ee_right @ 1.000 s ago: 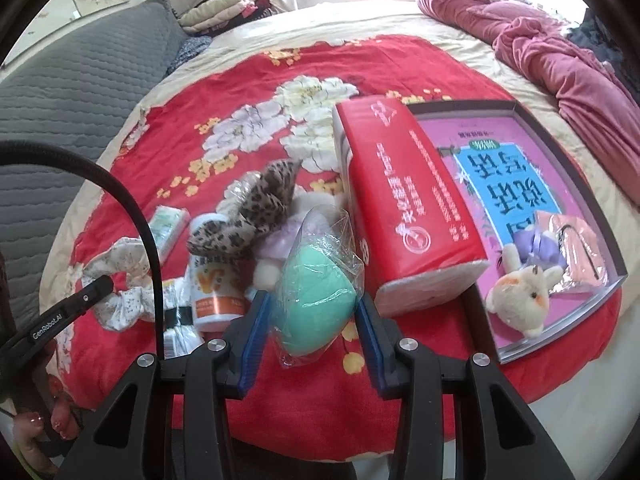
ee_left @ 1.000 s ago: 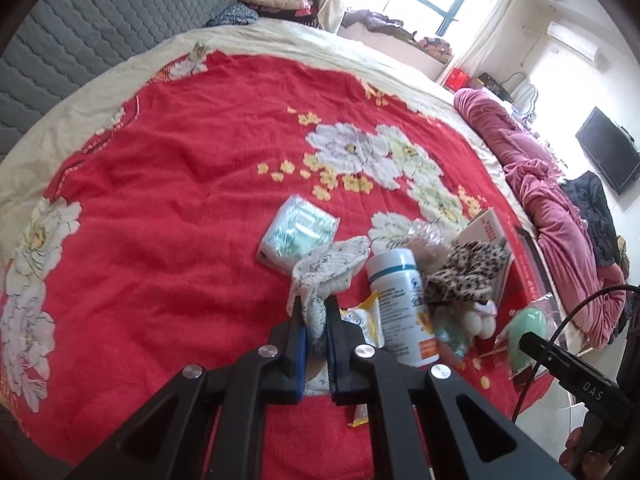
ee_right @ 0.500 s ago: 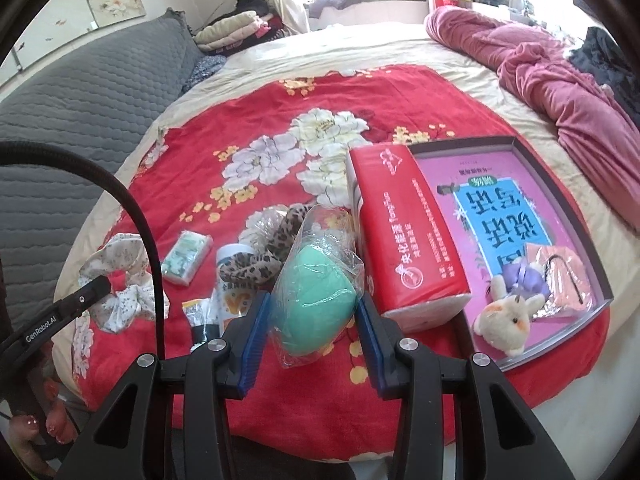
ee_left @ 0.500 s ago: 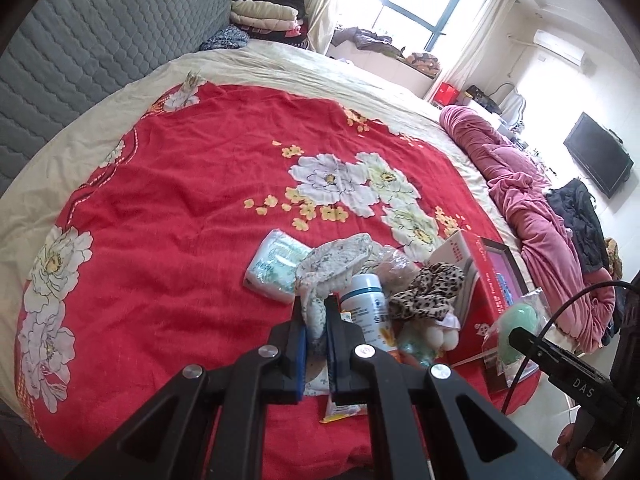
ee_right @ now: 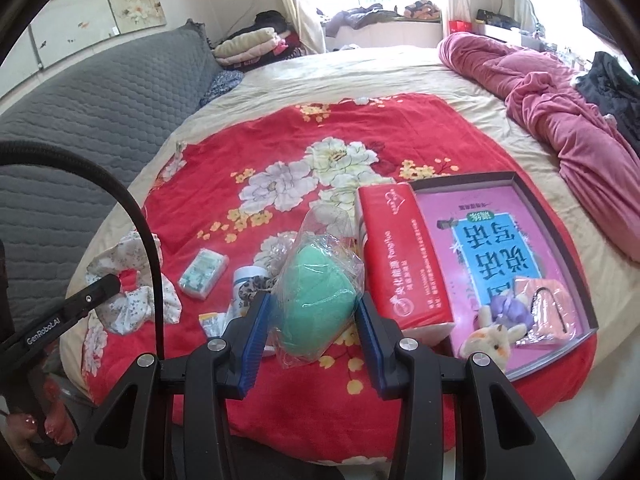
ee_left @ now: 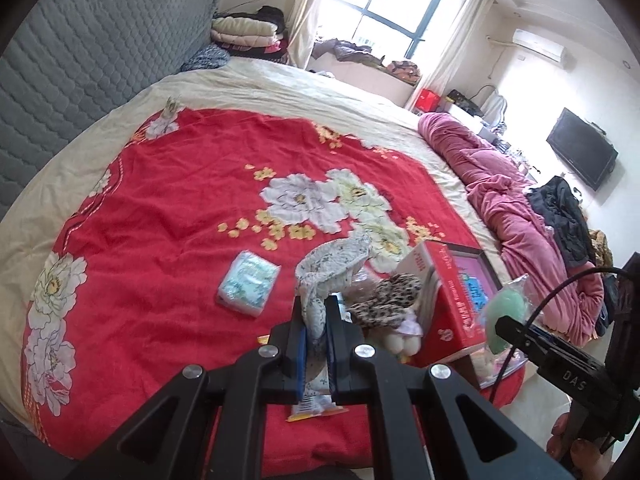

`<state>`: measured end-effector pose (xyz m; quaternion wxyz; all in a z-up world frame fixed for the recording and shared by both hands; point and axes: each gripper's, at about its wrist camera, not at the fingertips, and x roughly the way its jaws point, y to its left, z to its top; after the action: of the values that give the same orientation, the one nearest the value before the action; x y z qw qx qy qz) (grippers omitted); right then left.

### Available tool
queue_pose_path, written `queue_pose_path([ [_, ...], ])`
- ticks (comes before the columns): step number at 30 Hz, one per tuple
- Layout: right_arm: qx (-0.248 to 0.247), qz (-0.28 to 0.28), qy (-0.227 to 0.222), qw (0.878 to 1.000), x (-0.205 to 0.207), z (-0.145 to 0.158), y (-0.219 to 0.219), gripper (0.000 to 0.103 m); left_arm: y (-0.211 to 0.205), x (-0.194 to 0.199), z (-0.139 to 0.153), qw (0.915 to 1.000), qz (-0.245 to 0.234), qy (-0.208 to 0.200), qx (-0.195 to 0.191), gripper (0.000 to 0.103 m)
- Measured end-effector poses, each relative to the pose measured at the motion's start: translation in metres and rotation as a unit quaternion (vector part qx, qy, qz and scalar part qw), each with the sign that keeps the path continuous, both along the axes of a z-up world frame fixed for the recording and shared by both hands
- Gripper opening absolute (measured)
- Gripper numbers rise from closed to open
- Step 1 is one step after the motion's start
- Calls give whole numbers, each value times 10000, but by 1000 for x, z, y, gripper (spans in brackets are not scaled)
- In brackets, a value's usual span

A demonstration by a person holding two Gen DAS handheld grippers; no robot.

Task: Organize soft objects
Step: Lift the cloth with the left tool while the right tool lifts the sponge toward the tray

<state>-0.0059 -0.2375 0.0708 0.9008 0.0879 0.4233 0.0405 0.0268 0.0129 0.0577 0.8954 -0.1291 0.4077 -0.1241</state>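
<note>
Red floral fabric fills most of what I see: a blanket (ee_right: 248,152) spread over the bed, with the clutter gathered near its front edge. My left gripper (ee_left: 316,320) has its jaws pressed together on a white floral scrunchie (ee_left: 332,264), which stands up out of the pinch and is lifted clear of the blanket; in the right wrist view the same scrunchie hangs at the left, beside the other tool's black cable. My right gripper (ee_right: 312,312) is pinching a mint-green soft pad in a clear plastic bag (ee_right: 316,300), both blue pads against its sides, the bag's loose top crinkled above the fingers. Below and behind it on the blanket I can see a small tissue pack (ee_right: 203,274), a white bottle (ee_right: 248,280) with a leopard-print scrunchie (ee_left: 386,294) draped against it, and a yellow-edged sachet (ee_right: 210,322). A red tissue box (ee_right: 400,256) lies just right of the held bag, touching the long side of a dark-rimmed tray (ee_right: 560,236) lined in pink and blue print. Inside the tray, at its near end, sit a small plush animal (ee_right: 496,334) and a pink packet (ee_right: 544,308), close together.
</note>
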Motion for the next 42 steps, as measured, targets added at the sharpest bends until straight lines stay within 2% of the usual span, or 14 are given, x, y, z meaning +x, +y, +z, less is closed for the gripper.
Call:
queue_pose_path([
  [9, -7, -163, -140, 9998, -9, 17, -26, 44, -37, -2, 26, 9992, -322, -215, 16, 8],
  [18, -231, -374, -327, 9985, -19, 34, -63, 44, -88, -4, 43, 9966, -726, -381, 47, 8],
  [32, -66, -871, -539, 9947, -34, 50, -132, 44, -159, -7, 53, 9904, -1309, -435, 76, 8],
  [42, -59, -1226, -520, 9911, -50, 52, -175, 44, -210, -5, 41, 9830, -1808, -319, -16, 8],
])
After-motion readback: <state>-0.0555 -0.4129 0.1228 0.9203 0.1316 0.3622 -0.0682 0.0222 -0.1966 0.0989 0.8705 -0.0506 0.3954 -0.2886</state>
